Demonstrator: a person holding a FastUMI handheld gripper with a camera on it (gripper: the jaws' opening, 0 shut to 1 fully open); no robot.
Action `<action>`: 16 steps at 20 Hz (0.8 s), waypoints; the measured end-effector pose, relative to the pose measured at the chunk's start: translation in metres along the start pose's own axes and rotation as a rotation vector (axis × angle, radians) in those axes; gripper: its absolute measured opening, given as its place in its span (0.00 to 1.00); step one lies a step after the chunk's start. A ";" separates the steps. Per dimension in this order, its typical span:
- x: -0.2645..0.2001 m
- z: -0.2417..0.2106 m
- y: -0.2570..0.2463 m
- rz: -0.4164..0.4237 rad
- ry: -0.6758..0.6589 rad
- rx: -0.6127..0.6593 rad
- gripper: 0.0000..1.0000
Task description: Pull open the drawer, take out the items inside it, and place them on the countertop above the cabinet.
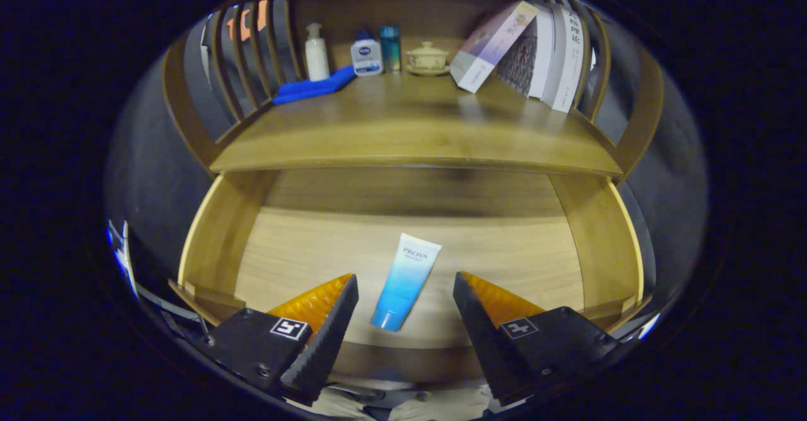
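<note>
The wooden drawer [217, 244] stands pulled open below the countertop [403, 131]. A blue-and-white tube [403, 280] lies flat on the drawer floor, cap end toward me, tilted slightly. My gripper [403, 285] hovers over the drawer's front part, open wide. The tube lies in the gap between the two fingers, touching neither. The drawer's back part is shaded under the countertop's edge.
On the countertop's far side stand a white pump bottle [316, 52], a small white-and-blue bottle [366, 57], a teal can [390, 48] and a lidded cup [427, 58]. A folded blue cloth [314, 86] lies at left. Books [536, 49] lean at right. Curved wooden rails [246, 55] flank both sides.
</note>
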State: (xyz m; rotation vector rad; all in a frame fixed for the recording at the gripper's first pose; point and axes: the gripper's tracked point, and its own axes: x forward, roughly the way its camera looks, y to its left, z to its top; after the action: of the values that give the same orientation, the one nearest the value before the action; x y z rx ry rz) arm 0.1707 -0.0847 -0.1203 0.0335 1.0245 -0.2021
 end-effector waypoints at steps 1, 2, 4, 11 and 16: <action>0.008 -0.003 -0.001 -0.018 0.052 0.021 0.96; 0.015 -0.007 0.001 -0.014 0.104 0.041 0.96; 0.023 -0.010 0.007 -0.001 0.166 0.060 0.95; 0.041 -0.012 0.006 -0.052 0.265 0.080 0.85; 0.053 -0.019 0.007 -0.047 0.336 0.062 0.67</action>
State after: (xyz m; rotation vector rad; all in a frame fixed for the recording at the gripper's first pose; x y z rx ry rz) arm 0.1823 -0.0831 -0.1760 0.1027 1.3542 -0.2774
